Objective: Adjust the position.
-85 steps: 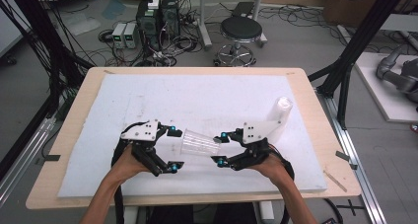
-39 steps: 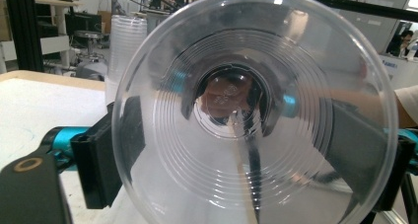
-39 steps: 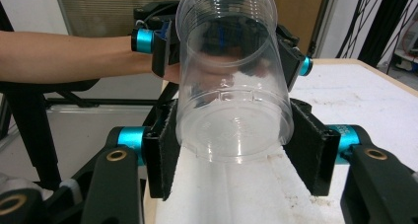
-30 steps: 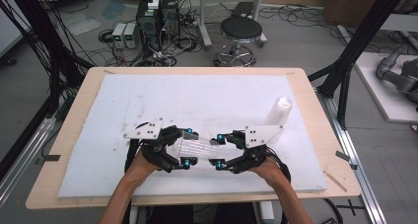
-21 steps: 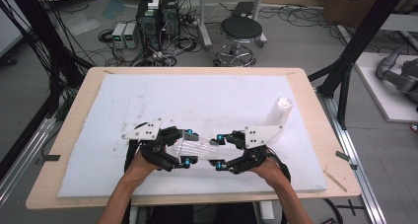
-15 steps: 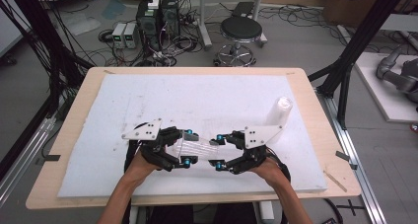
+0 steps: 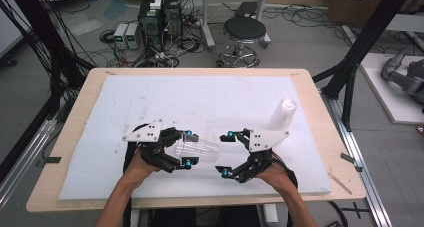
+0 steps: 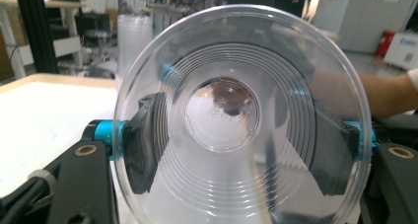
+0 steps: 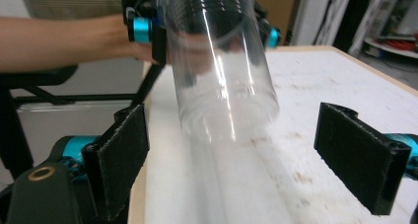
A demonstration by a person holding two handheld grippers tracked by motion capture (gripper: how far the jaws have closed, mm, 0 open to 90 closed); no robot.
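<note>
A clear plastic cup lies on its side just above the white foam mat, its base pointing right. My left gripper is shut on it near the rim. In the left gripper view the cup's open mouth faces the camera, with a black jaw pressed against each side. My right gripper stands open a short way right of the base, touching nothing. In the right gripper view the cup hangs ahead between the spread pads, held from behind by the left gripper.
A stack of clear cups stands upright at the mat's right side, also behind the held cup. The wooden table edge runs past the mat. A stool and electronics boxes sit on the floor beyond.
The right gripper's jaws have spread wider and eased back from the cup's base. The left gripper keeps its hold on the cup and has hardly shifted.
</note>
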